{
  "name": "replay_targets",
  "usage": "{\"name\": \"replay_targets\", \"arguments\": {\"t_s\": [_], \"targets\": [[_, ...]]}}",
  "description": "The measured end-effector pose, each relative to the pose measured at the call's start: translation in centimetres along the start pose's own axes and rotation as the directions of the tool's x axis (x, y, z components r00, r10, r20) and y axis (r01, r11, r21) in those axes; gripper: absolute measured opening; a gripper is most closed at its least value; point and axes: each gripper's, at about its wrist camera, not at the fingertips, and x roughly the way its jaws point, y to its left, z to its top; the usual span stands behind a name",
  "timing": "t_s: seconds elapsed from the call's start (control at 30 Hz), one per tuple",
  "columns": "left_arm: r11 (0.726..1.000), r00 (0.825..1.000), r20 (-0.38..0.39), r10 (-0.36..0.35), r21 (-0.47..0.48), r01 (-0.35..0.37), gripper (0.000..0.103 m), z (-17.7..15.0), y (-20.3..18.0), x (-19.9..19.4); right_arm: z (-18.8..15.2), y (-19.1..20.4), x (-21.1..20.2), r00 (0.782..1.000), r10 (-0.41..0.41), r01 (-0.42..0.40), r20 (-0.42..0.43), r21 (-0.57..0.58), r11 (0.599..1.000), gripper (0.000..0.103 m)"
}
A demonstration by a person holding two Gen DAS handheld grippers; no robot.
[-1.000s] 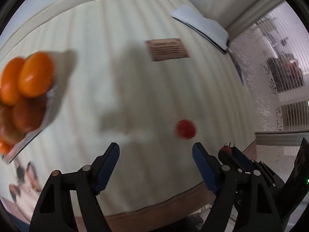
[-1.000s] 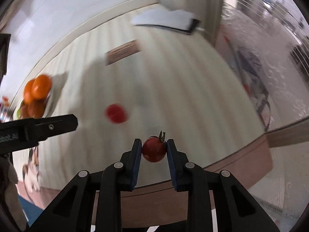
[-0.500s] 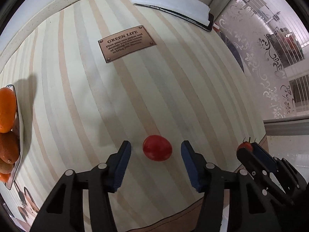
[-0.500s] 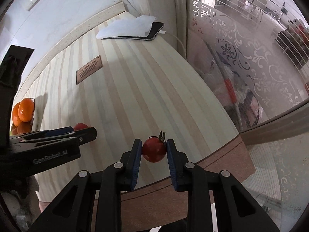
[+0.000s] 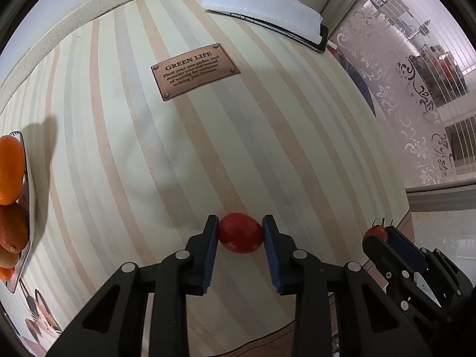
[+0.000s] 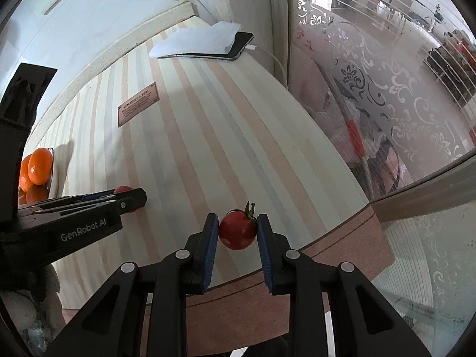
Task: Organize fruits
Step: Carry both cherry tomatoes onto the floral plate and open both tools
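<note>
Left wrist: left claw (image 5: 241,233) pinched on the stemless tomato (image 5: 241,232), which sits dead centre between its pads on the tabletop (image 5: 208,148); the orange tray (image 5: 28,208) is far to its left. Half a second ago the pads were apart.

Right wrist: right claw (image 6: 237,232) grips the stemmed tomato (image 6: 238,230), lifted, unchanged; tray far left.

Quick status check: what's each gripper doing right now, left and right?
Left gripper: closed on a stemless red tomato on the striped table.
Right gripper: closed on a stemmed tomato.
</note>
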Motion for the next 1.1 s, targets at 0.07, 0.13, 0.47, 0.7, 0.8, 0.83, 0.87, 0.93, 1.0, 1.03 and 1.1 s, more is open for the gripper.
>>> {"name": "replay_targets", "arguments": {"t_s": [0.07, 0.13, 0.47, 0.7, 0.8, 0.83, 0.87, 0.93, 1.0, 1.03, 1.1], "targets": [[1.0, 1.0, 0.006, -0.001, -0.004, 0.001, 0.027, -0.2, 0.2, -0.3, 0.0, 0.1, -0.2, 1.0, 0.003, -0.003, 0.003, 0.001, 1.0, 0.029], [1.0, 1.0, 0.012, -0.008, -0.012, 0.008, 0.027, -0.5, 0.5, -0.6, 0.1, 0.3, -0.5, 1.0, 0.007, -0.007, 0.01, -0.003, 1.0, 0.029], [0.992, 0.996, 0.085, -0.037, -0.116, 0.046, 0.027, -3.4, 5.5, -6.5, 0.5, 4.6, -2.5, 0.996, 0.093, -0.092, 0.007, -0.083, 0.992, 0.029], [0.952, 0.988, 0.153, 0.014, -0.303, 0.033, 0.027, -7.5, 13.9, -11.4, 0.6, 14.2, -2.9, 0.97, 0.234, -0.244, -0.068, -0.244, 0.939, 0.029], [0.918, 0.981, 0.184, 0.066, -0.396, 0.013, 0.027, -9.5, 18.4, -13.7, 0.7, 19.1, -2.5, 0.949, 0.291, -0.315, -0.12, -0.308, 0.898, 0.029], [0.906, 0.978, 0.191, 0.082, -0.423, 0.007, 0.027, -10.2, 20.0, -14.4, 0.8, 20.9, -2.4, 0.938, 0.314, -0.345, -0.146, -0.322, 0.882, 0.029], [0.891, 0.976, 0.193, 0.101, -0.454, -0.002, 0.027, -11.0, 21.6, -14.8, 0.9, 22.5, -2.3, 0.927, 0.335, -0.373, -0.168, -0.328, 0.868, 0.029], [0.86, 0.973, 0.195, 0.127, -0.51, -0.01, 0.027, -12.1, 24.5, -15.4, 1.4, 26.0, -1.7, 0.896, 0.383, -0.44, -0.226, -0.328, 0.836, 0.029], [0.828, 0.97, 0.19, 0.149, -0.561, -0.018, 0.027, -13.1, 27.2, -15.7, 1.8, 29.2, -1.2, 0.873, 0.409, -0.481, -0.266, -0.328, 0.813, 0.029], [0.807, 0.971, 0.186, 0.152, -0.59, -0.013, 0.027, -13.6, 28.7, -15.7, 2.0, 30.9, -0.9, 0.867, 0.412, -0.491, -0.28, -0.337, 0.803, 0.029], [0.778, 0.972, 0.184, 0.146, -0.628, 0.002, 0.027, -14.4, 30.7, -15.5, 2.3, 33.9, -0.4, 0.856, 0.418, -0.509, -0.304, -0.356, 0.784, 0.029]]}}
